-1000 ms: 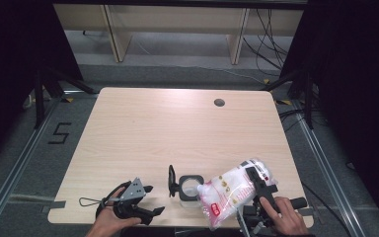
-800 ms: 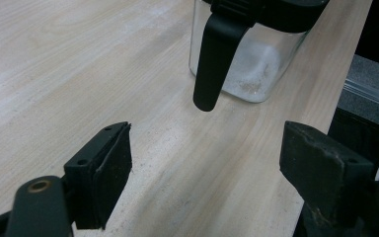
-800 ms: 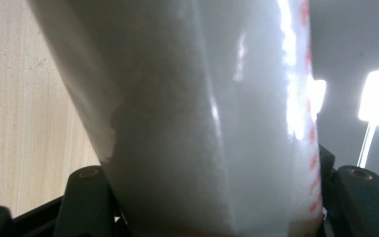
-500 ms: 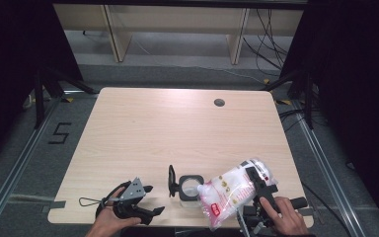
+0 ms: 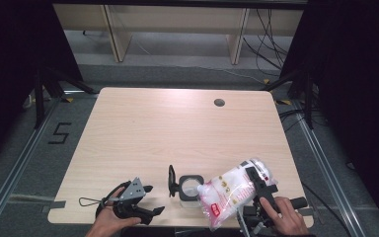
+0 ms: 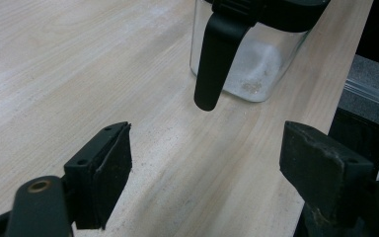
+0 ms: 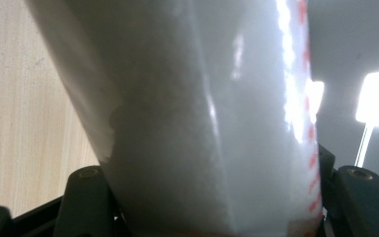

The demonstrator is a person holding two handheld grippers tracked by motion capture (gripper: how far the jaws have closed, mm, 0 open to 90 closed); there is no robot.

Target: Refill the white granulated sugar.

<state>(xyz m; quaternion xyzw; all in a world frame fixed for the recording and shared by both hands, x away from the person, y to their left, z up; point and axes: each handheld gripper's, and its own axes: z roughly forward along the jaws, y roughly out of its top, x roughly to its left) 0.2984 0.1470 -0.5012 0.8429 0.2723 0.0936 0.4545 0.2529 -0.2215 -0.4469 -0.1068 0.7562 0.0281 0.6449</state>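
A clear plastic bag of white granules [image 5: 229, 191] with red print hangs tilted at the table's front right, its lower end over a clear jar [image 5: 189, 188]. My right gripper [image 5: 254, 181] is shut on the bag's upper part. In the right gripper view the bag [image 7: 192, 123] sits between both jaws of that gripper [image 7: 222, 205]. The jar's black lid [image 5: 171, 179] is flipped open to the left. My left gripper [image 5: 154, 199] lies open near the front left, pointing at the jar. In the left gripper view its jaws [image 6: 212, 168] stand wide apart, with the jar [image 6: 256, 64] and the lid's flap [image 6: 216, 54] ahead.
The wooden table [image 5: 177, 128] has a round cable hole [image 5: 219, 102] at the back right. Its front edge runs just under both hands. Shelf legs and cables stand on the grey floor beyond the table.
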